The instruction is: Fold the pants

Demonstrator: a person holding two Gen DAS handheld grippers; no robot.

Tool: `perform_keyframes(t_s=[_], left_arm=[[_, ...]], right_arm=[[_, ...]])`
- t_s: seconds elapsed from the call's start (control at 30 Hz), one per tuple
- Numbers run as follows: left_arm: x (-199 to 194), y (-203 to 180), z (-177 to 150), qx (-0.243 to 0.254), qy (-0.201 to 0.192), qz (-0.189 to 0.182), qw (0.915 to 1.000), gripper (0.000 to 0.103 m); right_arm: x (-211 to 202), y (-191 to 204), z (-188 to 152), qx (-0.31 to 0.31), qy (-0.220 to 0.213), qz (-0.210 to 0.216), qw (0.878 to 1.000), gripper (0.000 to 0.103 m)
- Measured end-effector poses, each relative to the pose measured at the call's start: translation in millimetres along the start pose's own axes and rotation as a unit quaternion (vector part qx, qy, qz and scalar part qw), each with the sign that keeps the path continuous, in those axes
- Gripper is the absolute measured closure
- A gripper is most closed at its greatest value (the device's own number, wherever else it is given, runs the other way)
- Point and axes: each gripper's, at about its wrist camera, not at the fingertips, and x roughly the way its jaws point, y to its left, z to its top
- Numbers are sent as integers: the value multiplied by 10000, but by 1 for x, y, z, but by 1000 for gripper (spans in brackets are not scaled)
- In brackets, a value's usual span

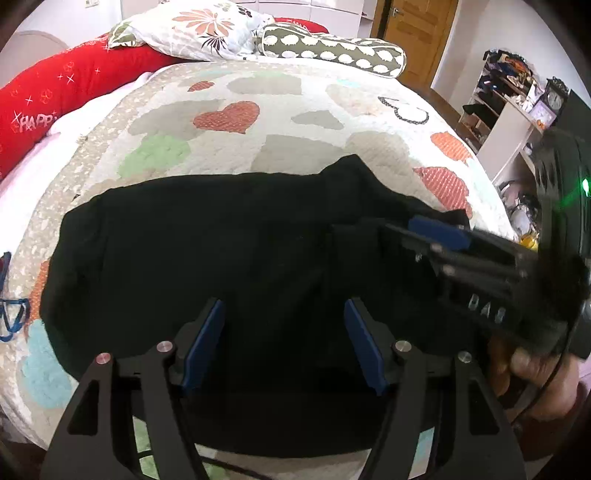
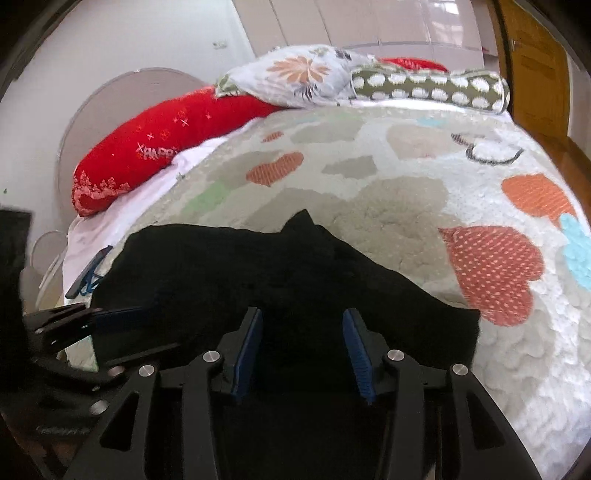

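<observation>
The black pants [image 1: 207,240] lie folded in a wide, flat bundle across the near part of the bed; they also show in the right wrist view [image 2: 258,266]. My left gripper [image 1: 284,325] is open and empty, hovering over the near edge of the pants. My right gripper [image 2: 303,332] is open and empty over the right half of the pants. In the left wrist view the right gripper [image 1: 436,236] reaches in from the right, just above the cloth. In the right wrist view the left gripper [image 2: 110,321] shows at the left edge.
The bed has a heart-patterned quilt [image 1: 295,122]. A red bolster [image 1: 55,96], a floral pillow [image 1: 207,29] and a spotted bolster [image 1: 332,51] lie at the far end. Shelves with clutter [image 1: 509,103] stand to the right. A wooden door [image 1: 417,33] is behind.
</observation>
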Motion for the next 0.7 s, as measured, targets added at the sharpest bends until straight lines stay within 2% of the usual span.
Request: perform_keyframes(t_s=[0.2, 0.33, 0.47, 0.63, 0.7], left_arm=[[-2, 4, -4, -14, 2, -10, 10000, 36], [2, 5, -6, -32, 42, 4, 10000, 36], [8, 6, -7, -59, 77, 20, 10000, 35], [12, 7, -10, -87, 21, 28, 10000, 28], [11, 6, -11, -66, 8, 63, 10000, 28]], right_arm=[[-19, 4, 1, -60, -16, -137, 9999, 55], [-44, 7, -11, -164, -44, -292, 9994, 39], [-62, 7, -34, -166, -6, -314, 9994, 39], [-59, 7, -78, -284, 261, -670, 9970, 37], [-59, 7, -86, -335, 90, -714, 9968, 36]])
